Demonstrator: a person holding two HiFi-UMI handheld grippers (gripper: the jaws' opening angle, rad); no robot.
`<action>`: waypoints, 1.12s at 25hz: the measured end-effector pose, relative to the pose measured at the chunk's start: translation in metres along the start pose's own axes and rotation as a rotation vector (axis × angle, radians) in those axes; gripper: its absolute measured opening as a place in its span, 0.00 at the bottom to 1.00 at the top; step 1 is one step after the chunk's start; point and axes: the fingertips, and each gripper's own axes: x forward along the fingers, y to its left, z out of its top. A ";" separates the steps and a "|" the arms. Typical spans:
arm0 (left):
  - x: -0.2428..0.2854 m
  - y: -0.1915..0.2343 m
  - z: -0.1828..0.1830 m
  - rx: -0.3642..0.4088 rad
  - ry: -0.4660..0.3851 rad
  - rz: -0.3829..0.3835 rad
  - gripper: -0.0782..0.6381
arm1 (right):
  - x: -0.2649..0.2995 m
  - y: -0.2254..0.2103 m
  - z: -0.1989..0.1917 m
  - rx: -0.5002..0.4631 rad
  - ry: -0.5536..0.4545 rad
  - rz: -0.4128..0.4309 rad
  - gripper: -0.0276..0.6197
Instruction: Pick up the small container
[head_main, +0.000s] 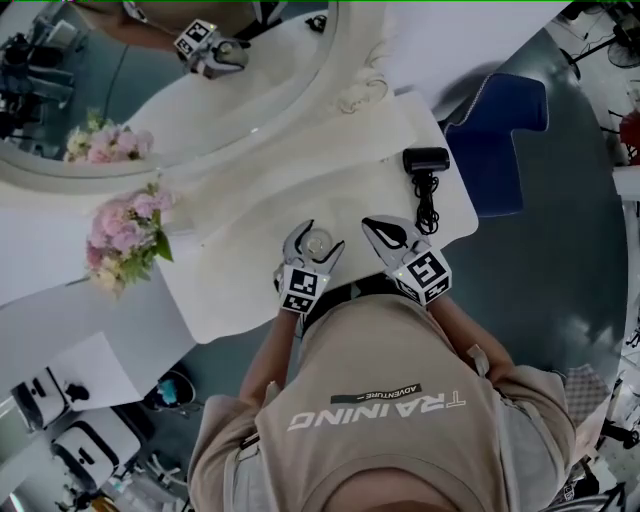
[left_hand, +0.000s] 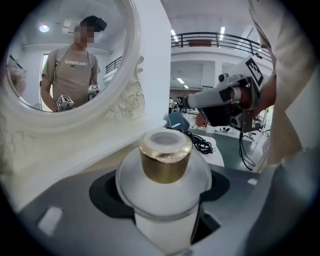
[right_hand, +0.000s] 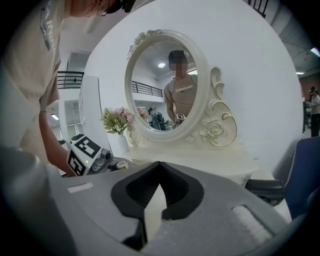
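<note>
**Container Gripped, Lift Unconfirmed**

The left gripper (head_main: 317, 238) was clamped around the small container (left_hand: 165, 172), a white jar with a gold cap (left_hand: 165, 156). It was well in front of the oval mirror (head_main: 150, 95), near the table (head_main: 300, 180) edge farthest from that mirror. The right gripper (head_main: 378, 230) sat just beside it, jaws together and empty. The grasp looked done. Whether the jar had left the table could not be told, so raising it clear probably remained.

You wear a beige short-sleeved T-shirt (head_main: 390, 400) with white "TRAINING" lettering and a small black label. Your left tongs (head_main: 318, 238) and right tongs (head_main: 385, 232) are grey, black-padded, each bearing a black-and-white marker cube (head_main: 299, 288).
</note>
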 end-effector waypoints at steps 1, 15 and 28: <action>-0.006 0.001 0.002 -0.005 -0.007 0.009 0.61 | 0.001 0.003 0.000 -0.006 0.002 0.010 0.05; -0.086 0.028 0.027 -0.049 -0.087 0.182 0.61 | 0.011 0.032 0.018 -0.072 -0.006 0.118 0.05; -0.150 0.062 0.054 -0.083 -0.155 0.304 0.61 | 0.015 0.045 0.063 -0.231 -0.078 0.135 0.05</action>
